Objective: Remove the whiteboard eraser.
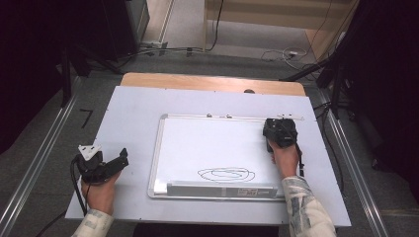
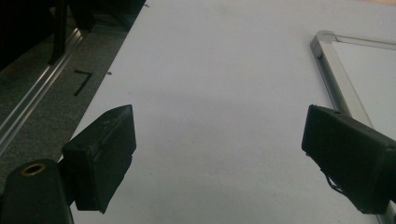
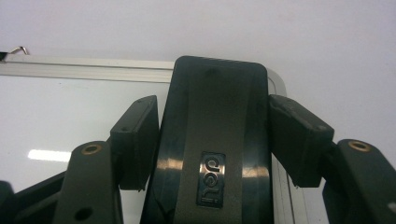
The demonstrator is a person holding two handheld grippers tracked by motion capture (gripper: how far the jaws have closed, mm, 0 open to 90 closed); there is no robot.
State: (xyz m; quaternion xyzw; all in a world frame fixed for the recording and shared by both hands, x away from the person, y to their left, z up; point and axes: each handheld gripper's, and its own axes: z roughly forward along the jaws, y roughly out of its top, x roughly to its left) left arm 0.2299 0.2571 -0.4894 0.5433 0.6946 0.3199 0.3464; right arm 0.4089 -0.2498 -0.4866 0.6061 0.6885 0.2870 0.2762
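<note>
At the table (image 1: 133, 106), covered by a pale sheet, I had the right gripper (image 1: 280, 132) over the upper right corner of the whiteboard (image 1: 212, 143), its fingers (image 3: 299, 135) pinching a dark eraser (image 3: 215, 140) from both sides. In the right gripper view the eraser stood between the two black pads, each pressed against one of its flanks, and a small silver logo badge (image 3: 209, 178) showed on its grey top. The eraser sat at the board's rounded aluminium corner (image 3: 279, 84), with the white writing surface spreading away to the left of that view and the bare sheet beyond the frame. From the high view, a looping black scribble (image 1: 226, 174) lay on the lower middle of the board, well apart from the eraser and just above the tray (image 1: 221, 189) along the board's near edge. The person's right hand (image 1: 285, 160) gripped the tool from below, a patterned sleeve (image 1: 304, 207) behind it. My left gripper (image 1: 101, 165) rested off the board on the sheet near the table's left edge, held in the left hand (image 1: 101, 195), with its fingers (image 2: 100, 156) spread wide and nothing between them. The left gripper view looked along the open sheet, with the board's left frame (image 2: 338, 84) running just beside the right-hand pad.
</note>
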